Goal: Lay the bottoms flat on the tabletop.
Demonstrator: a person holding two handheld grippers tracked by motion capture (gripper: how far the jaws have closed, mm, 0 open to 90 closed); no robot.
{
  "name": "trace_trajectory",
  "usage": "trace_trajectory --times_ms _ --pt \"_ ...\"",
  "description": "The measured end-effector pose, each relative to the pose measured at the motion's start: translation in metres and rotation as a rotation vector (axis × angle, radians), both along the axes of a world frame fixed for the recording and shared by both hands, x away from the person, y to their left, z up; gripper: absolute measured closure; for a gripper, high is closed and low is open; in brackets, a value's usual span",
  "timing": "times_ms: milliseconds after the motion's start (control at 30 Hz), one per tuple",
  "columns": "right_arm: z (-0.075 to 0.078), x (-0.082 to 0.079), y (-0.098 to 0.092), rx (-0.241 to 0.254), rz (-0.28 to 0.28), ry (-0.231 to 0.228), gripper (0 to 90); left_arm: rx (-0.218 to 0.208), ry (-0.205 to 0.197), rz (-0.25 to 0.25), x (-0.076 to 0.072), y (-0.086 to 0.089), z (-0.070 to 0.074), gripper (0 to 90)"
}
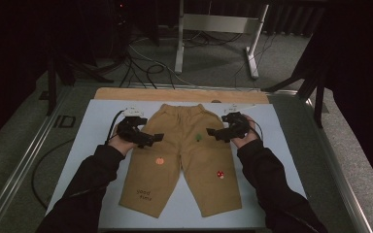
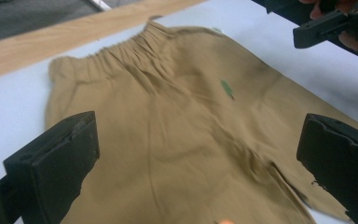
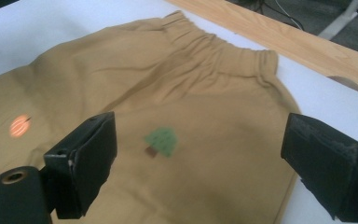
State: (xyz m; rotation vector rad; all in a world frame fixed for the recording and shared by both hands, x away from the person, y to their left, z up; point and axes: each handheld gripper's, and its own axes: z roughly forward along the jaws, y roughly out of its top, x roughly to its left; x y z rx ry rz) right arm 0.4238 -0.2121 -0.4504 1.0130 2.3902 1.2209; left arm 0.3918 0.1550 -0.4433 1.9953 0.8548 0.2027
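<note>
Tan trousers [image 1: 179, 155] flat, waistband gathered (small embroidered patches), between two wide-open tools [image 1: 156, 138] [image 1: 212, 132].

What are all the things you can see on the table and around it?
Tan cloth trousers: one, flat on the white mat, waistband at the far side.
Small patches: green tree, orange pumpkin, red mushroom, all on the trousers.
White mat: one, covering the table.
Wooden table edge: one, light brown, beyond the mat.
Black cables: several, on the grey floor behind.
Left gripper: black, open, over the trousers' left side.
Right gripper: black, open, over the right side.
</note>
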Motion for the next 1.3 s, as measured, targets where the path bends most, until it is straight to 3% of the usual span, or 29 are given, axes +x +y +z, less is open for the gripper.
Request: trace_trajectory --times_ms 333,533,800,967,1300 --pt "-0.003 -0.027 0.003 0.024 0.059 -0.009 10.6 -0.012 -0.004 -0.054 -0.026 0.005 -0.007 0.1" --pt "-0.018 -0.051 0.008 -0.021 0.123 0.009 10.0 -0.009 0.002 -0.094 -0.048 0.004 -0.022 0.1" --pt "-0.029 -0.076 0.001 0.005 0.155 0.018 10.0 0.002 -0.006 -0.143 -0.071 0.004 -0.031 0.1" --pt "-0.029 -0.091 -0.007 0.006 0.153 -0.001 10.0 0.014 -0.017 -0.137 -0.083 0.013 -0.032 0.1" --pt "-0.032 -0.119 -0.025 0.0 0.164 0.023 9.9 0.027 -0.006 -0.117 -0.109 0.041 -0.041 0.1"
